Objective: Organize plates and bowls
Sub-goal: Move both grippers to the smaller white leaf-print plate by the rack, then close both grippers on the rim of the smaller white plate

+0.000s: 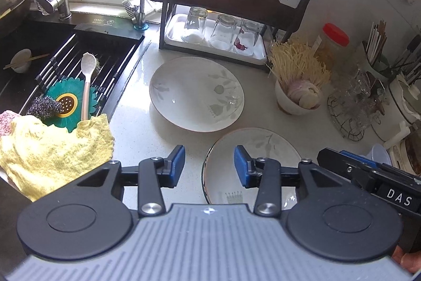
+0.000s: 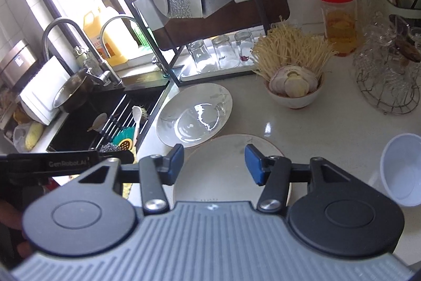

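Two white plates with a grey leaf print lie on the white counter. The far plate (image 1: 196, 94) (image 2: 194, 115) sits beside the sink. The near plate (image 1: 252, 165) (image 2: 226, 170) lies just in front of it, under both grippers. My left gripper (image 1: 209, 166) is open and empty, above the near plate's left edge. My right gripper (image 2: 214, 165) is open and empty, above the near plate. A white bowl (image 1: 298, 96) (image 2: 294, 91) holding noodles and sliced food stands to the right of the far plate. The right gripper's body (image 1: 368, 175) shows in the left wrist view.
A black sink (image 1: 65, 65) with a rack, spoon and sponges is on the left, with a yellow cloth (image 1: 52, 149) at its corner. A dish rack (image 1: 223, 4) with three upturned glasses stands behind. A red-lidded jar (image 2: 338, 20), a wire basket of glassware (image 2: 389, 80) and a white plastic cup (image 2: 402, 170) are on the right.
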### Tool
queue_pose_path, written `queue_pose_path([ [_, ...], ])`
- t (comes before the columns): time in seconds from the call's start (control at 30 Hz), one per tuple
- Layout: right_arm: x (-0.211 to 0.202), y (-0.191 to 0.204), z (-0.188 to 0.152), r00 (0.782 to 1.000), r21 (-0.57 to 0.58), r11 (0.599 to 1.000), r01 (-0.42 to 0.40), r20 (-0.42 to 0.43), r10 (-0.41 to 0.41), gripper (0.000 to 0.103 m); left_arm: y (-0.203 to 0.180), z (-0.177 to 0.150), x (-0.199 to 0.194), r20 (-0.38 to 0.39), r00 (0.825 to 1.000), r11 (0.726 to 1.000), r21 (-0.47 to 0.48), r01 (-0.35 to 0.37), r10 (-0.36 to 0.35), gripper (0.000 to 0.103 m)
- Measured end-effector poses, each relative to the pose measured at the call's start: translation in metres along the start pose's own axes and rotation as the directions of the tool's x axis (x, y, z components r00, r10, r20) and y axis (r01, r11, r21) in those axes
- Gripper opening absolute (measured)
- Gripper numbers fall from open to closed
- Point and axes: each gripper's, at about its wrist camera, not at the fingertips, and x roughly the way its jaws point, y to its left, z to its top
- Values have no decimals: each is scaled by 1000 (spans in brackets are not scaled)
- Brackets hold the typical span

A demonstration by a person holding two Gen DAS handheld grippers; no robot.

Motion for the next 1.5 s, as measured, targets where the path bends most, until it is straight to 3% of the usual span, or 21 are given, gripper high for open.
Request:
queue_pose_path([
  [0.3,41,6,20,999,45,999,26,-35,-24,55,31,35,30,-2,1000,1000,-27,17,-17,50],
  [0.9,125,7,49,987,139,983,121,-124,-104,55,78,91,118,-121,990,996,-71,60,-68,50],
  [1.5,204,3,57,945,147,953,265,-238,-226,52,125,119,201,-235,970,997,-56,59,-70,50],
])
